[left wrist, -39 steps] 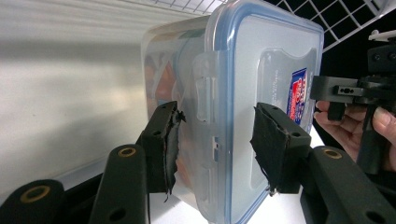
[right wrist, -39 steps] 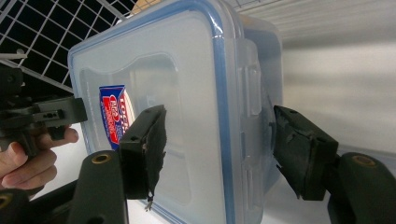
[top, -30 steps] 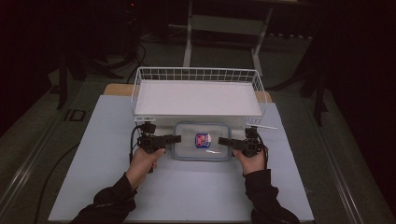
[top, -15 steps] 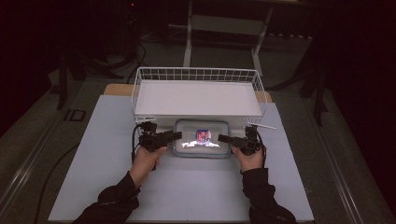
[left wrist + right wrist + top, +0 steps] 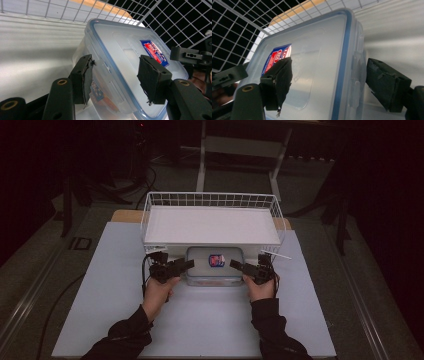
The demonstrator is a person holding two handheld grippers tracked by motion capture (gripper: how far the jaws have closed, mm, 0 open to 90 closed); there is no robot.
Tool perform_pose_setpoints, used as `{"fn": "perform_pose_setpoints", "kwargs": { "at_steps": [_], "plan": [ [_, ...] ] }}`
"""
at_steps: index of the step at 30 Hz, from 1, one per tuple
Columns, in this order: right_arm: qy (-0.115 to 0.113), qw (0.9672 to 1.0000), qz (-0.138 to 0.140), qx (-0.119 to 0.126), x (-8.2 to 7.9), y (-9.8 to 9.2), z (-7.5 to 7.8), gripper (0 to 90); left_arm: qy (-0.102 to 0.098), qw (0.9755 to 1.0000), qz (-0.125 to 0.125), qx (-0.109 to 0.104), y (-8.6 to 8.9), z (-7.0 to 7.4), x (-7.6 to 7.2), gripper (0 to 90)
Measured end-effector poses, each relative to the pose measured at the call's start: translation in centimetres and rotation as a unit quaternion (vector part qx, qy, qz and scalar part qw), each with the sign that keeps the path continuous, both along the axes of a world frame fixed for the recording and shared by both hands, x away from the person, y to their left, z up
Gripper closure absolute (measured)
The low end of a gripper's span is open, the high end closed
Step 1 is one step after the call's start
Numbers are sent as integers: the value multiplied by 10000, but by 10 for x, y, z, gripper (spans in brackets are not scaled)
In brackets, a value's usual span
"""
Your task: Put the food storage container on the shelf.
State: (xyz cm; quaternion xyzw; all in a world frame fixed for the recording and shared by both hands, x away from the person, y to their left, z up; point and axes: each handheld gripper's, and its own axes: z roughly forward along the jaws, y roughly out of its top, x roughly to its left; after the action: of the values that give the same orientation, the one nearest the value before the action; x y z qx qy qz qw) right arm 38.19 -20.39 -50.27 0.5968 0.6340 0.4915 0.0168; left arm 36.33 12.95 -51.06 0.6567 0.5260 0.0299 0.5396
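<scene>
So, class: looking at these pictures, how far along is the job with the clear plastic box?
Done: the clear plastic lidded box sits under the white wire basket shelf. In hand: the left tongs and right tongs straddle its ends, jaws just opening, pads apparently off it. Left: drawing both hands away, probably.

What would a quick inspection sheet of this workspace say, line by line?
Surface: white tabletop, bare in front of the hands.
Job's things: clear lidded container with a red and blue sticker, lying flat at the front edge of the white wire basket.
Clutter: thin white stick by the basket's right front corner.
Grippers: left claw and right claw each straddle one end of the container. Both have just been opening, and the pads look eased off it.
Cables: black cable loops from the left claw. Another runs along the floor.
Surroundings: dark room, metal stand behind the table.
</scene>
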Motion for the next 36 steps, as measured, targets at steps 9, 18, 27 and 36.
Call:
{"fn": "perform_pose_setpoints", "kwargs": {
  "at_steps": [9, 18, 27, 36],
  "plan": [
    [-304, 9988, 9, -380, -13, -2, 11, 252, 26, 10000, 55, -62, 3, 4, -10, 403],
    [-400, 9981, 189, -435, -38, -9, 16, 294, 95, 9999, -67, -30, 11, 15, -27, 394],
    [-635, 9943, 496, -706, -67, -2, 22, 392, 102, 9994, -315, -102, 20, 22, -51, 378],
    [-607, 9917, 785, -820, -81, 9, 22, 581, -25, 9973, -696, -237, 28, 18, -68, 286]
  ]
}}
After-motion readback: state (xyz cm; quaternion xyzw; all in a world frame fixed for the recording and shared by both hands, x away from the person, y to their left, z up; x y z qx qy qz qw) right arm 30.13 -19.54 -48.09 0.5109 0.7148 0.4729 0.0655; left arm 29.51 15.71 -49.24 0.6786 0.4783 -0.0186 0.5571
